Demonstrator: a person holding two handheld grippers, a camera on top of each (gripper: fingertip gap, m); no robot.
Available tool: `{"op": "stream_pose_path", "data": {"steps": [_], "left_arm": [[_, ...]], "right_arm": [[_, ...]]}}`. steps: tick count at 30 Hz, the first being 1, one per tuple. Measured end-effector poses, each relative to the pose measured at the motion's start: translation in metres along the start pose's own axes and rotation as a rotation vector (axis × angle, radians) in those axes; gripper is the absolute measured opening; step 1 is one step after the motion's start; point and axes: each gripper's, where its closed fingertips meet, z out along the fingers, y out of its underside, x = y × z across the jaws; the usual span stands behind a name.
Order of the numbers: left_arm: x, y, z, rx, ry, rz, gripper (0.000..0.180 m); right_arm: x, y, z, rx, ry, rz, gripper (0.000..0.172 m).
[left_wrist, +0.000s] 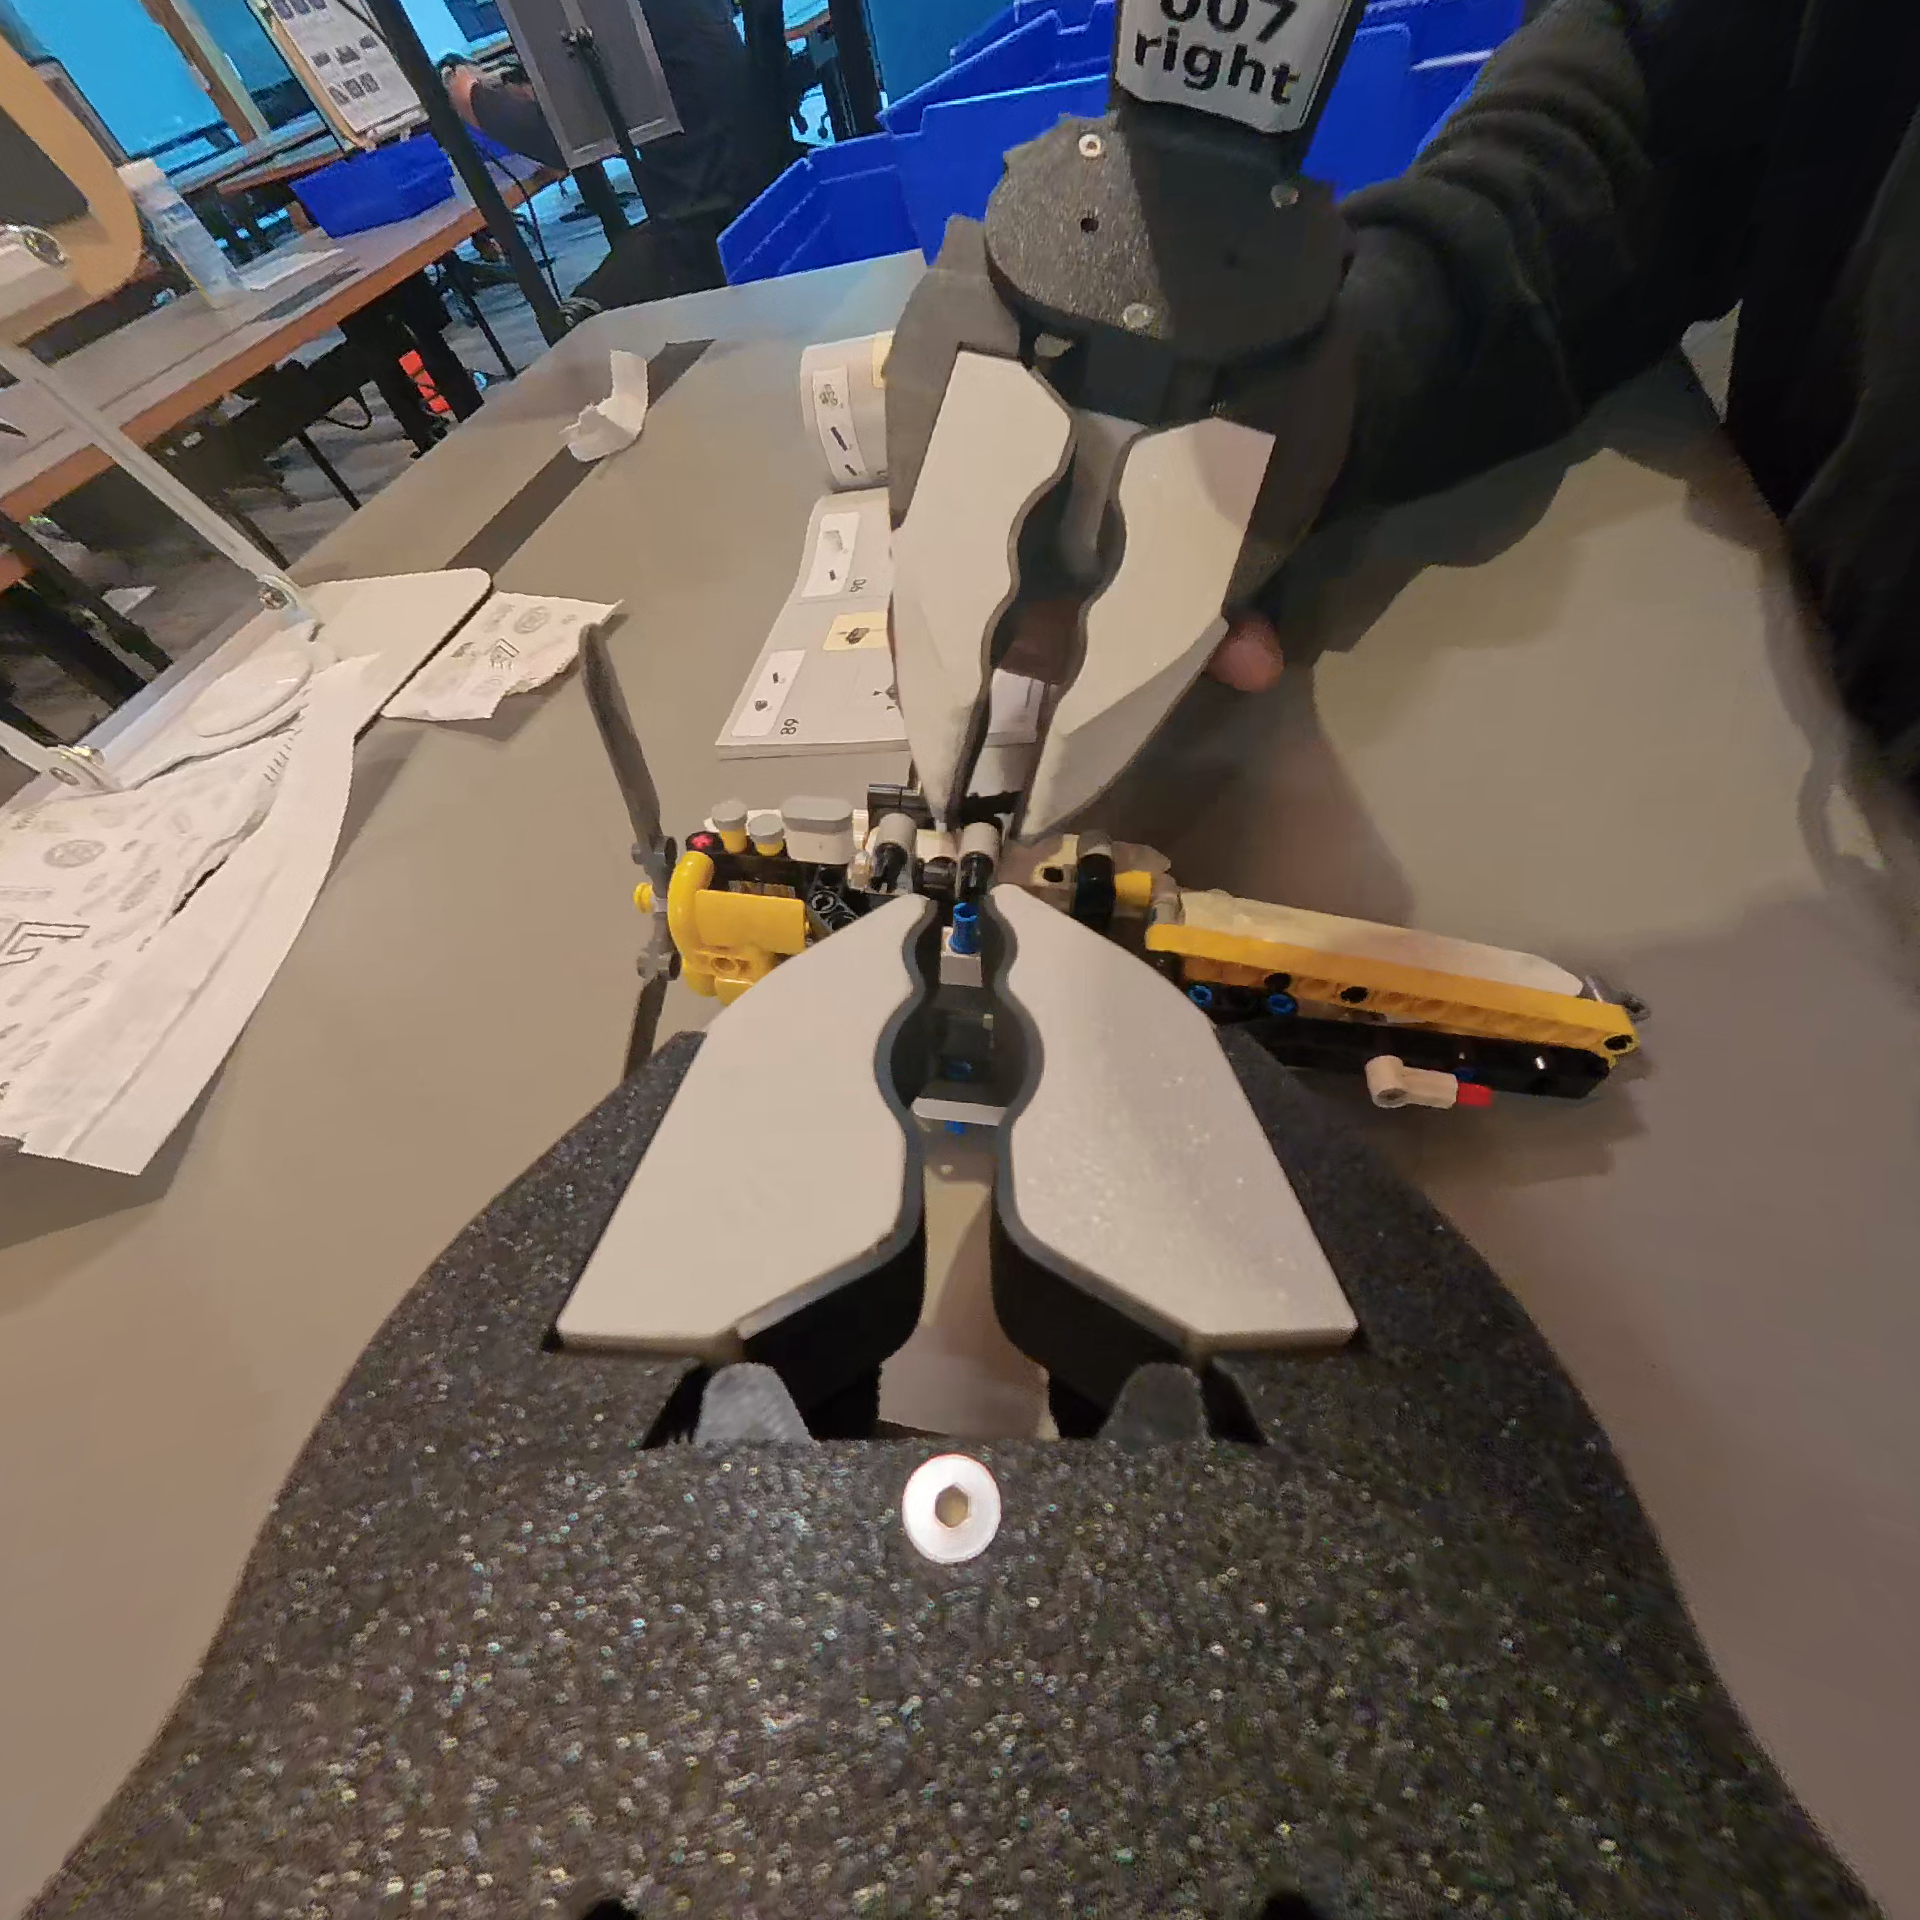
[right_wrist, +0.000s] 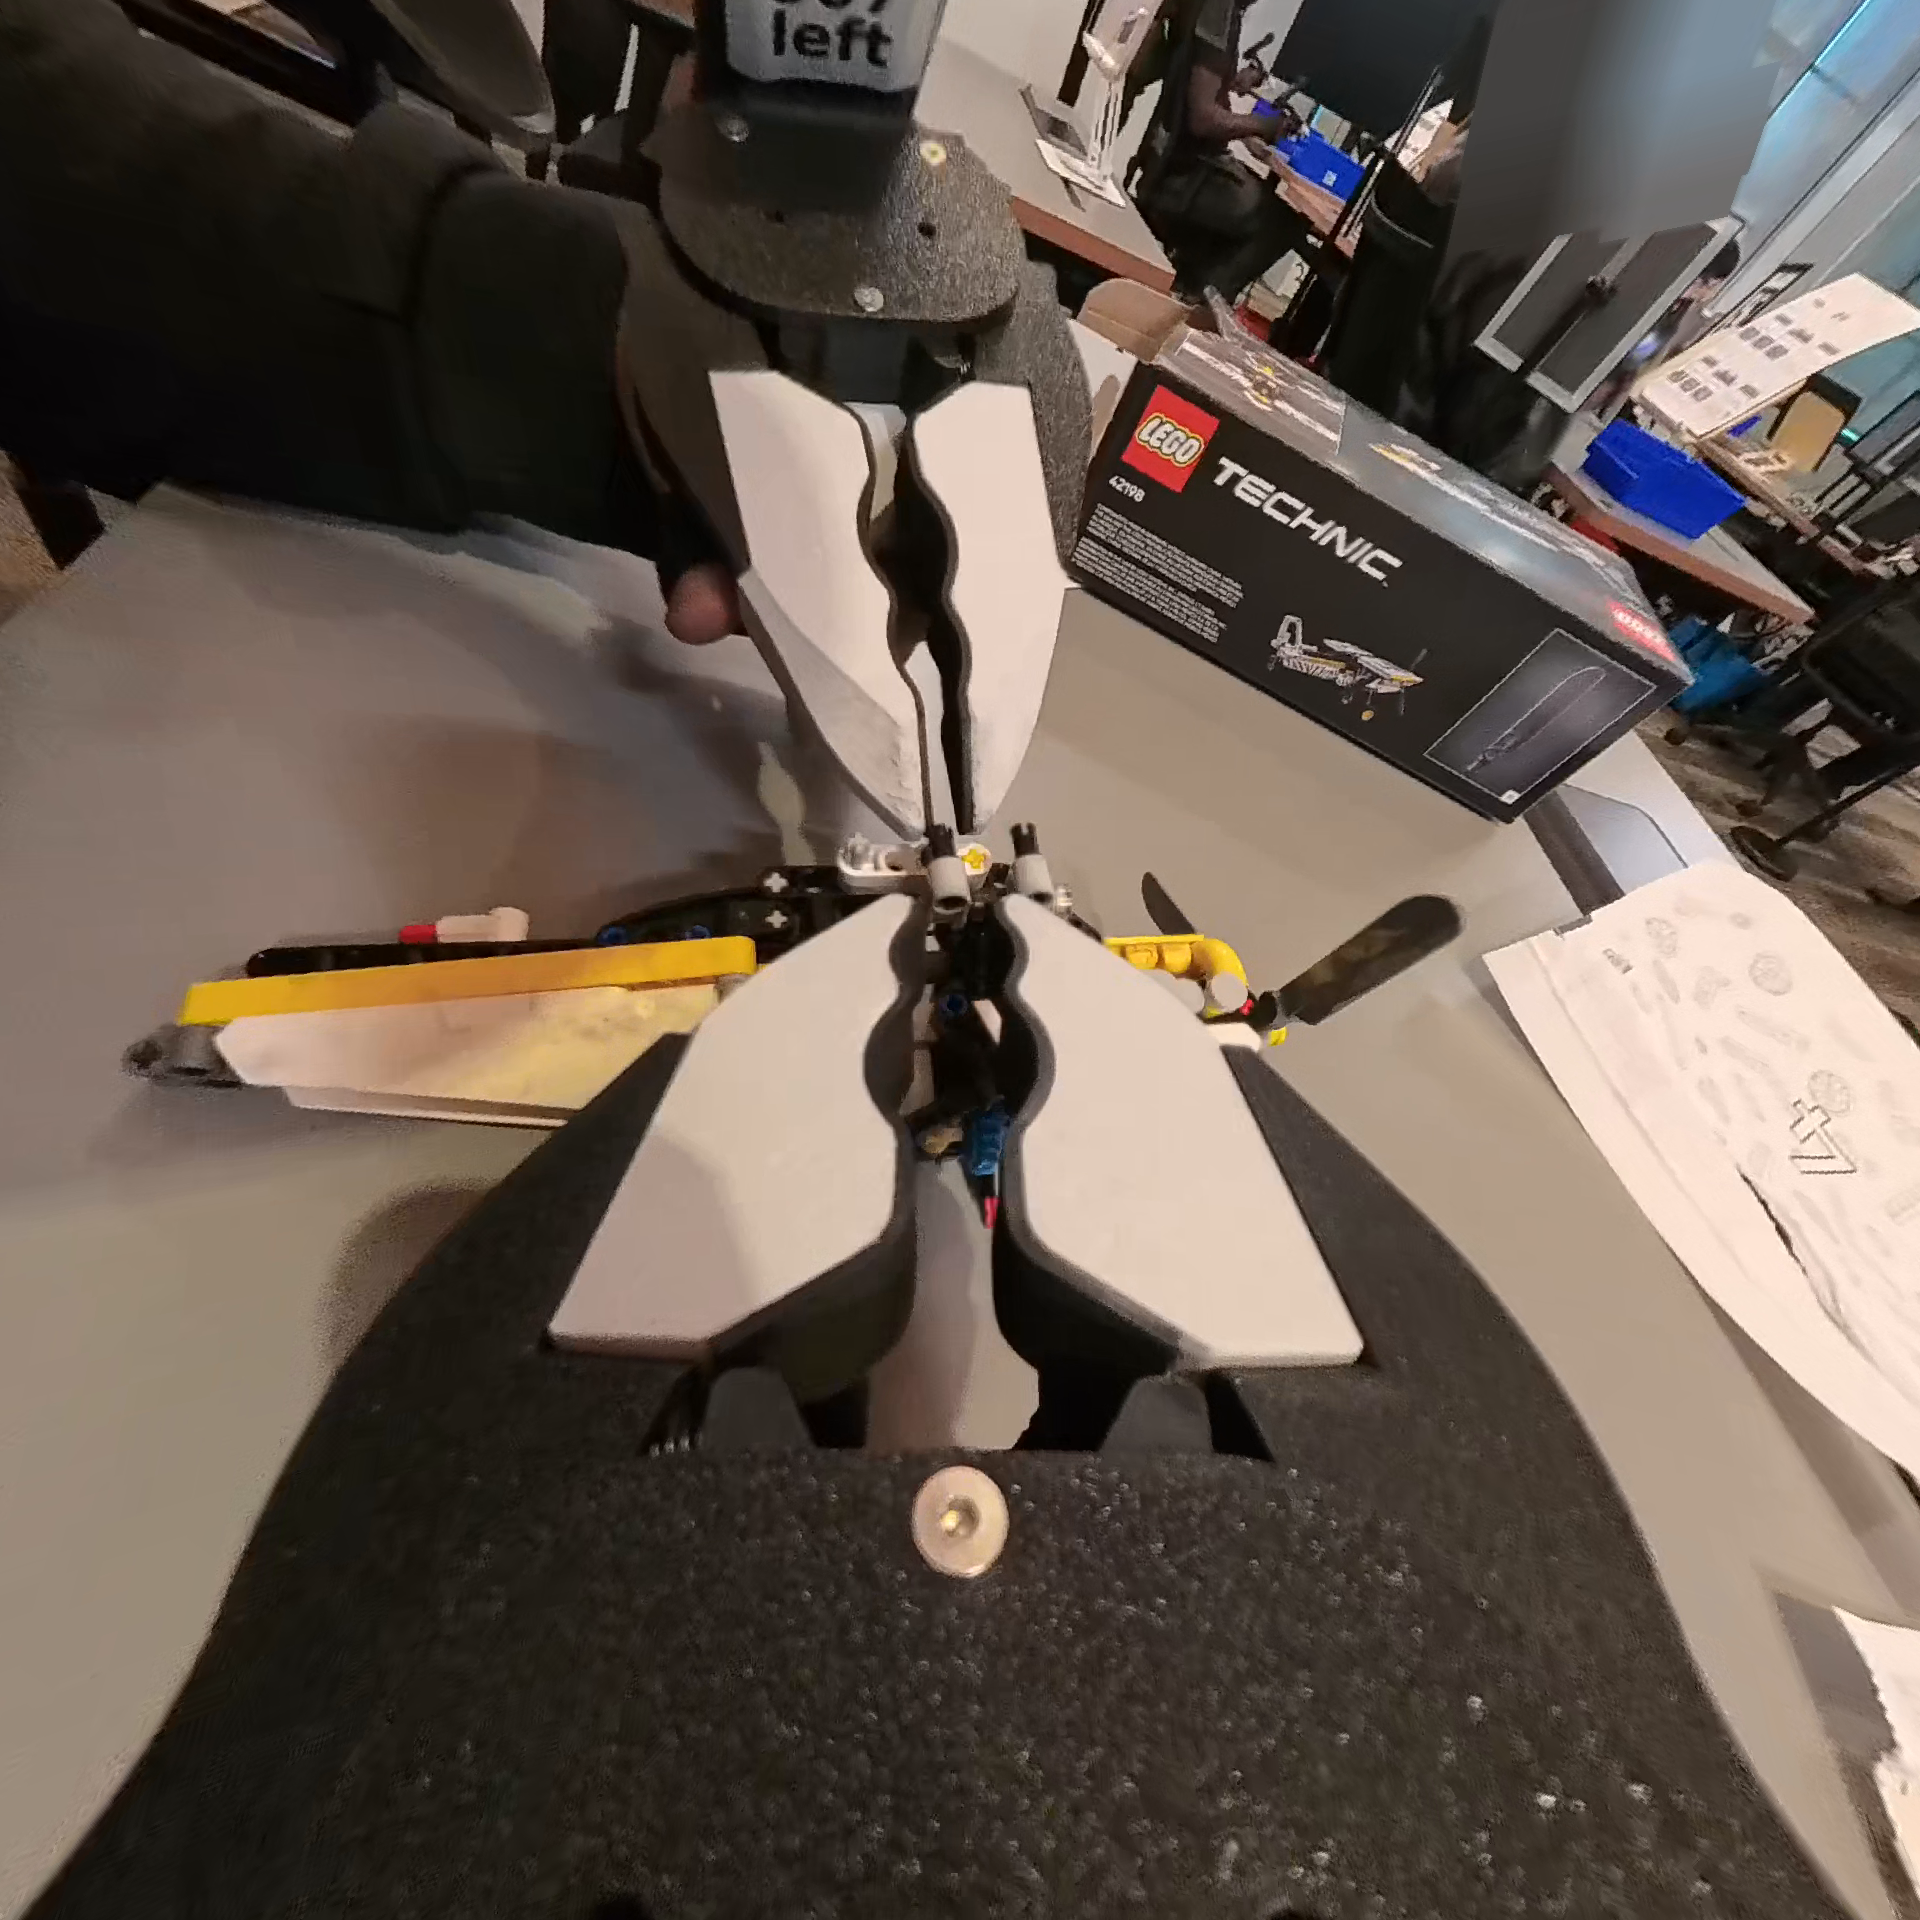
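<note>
A yellow and black brick-built plane (left_wrist: 1351, 966) with a grey propeller (left_wrist: 623, 748) lies on the grey table (left_wrist: 1558, 727). It also shows in the right wrist view (right_wrist: 468, 977). My left gripper (left_wrist: 963, 902) meets it from one side, and its tips (right_wrist: 943, 826) are shut on a black pin (right_wrist: 938, 834) that sticks out of a grey sleeve (right_wrist: 945, 883). A blue pin (left_wrist: 966, 920) lies lower between its fingers. My right gripper (right_wrist: 958, 912) comes from the opposite side, and its tips (left_wrist: 982, 823) are closed around the same grey sleeve (left_wrist: 982, 836).
An open instruction booklet (left_wrist: 821, 644) lies behind the plane. Torn white paper bags (left_wrist: 156, 883) are on one side and more printed paper (right_wrist: 1714, 1091) on the other. A black product box (right_wrist: 1351, 582) stands near the table edge. Blue bins (left_wrist: 935, 156) stand beyond the table. The tips of both grippers are at nearly the same place.
</note>
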Motion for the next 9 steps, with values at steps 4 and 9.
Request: {"op": "stream_pose_path", "data": {"steps": [4, 9], "left_arm": [[-0.0003, -0.0009, 0.0022, -0.007, -0.022, 0.035, 0.008], [0.0014, -0.0016, 0.0046, -0.016, -0.029, 0.066, 0.006]], "right_arm": [[0.0007, 0.0001, 0.0019, -0.006, 0.001, -0.026, 0.008], [0.0008, -0.0011, 0.0028, -0.006, 0.007, -0.064, 0.007]]}}
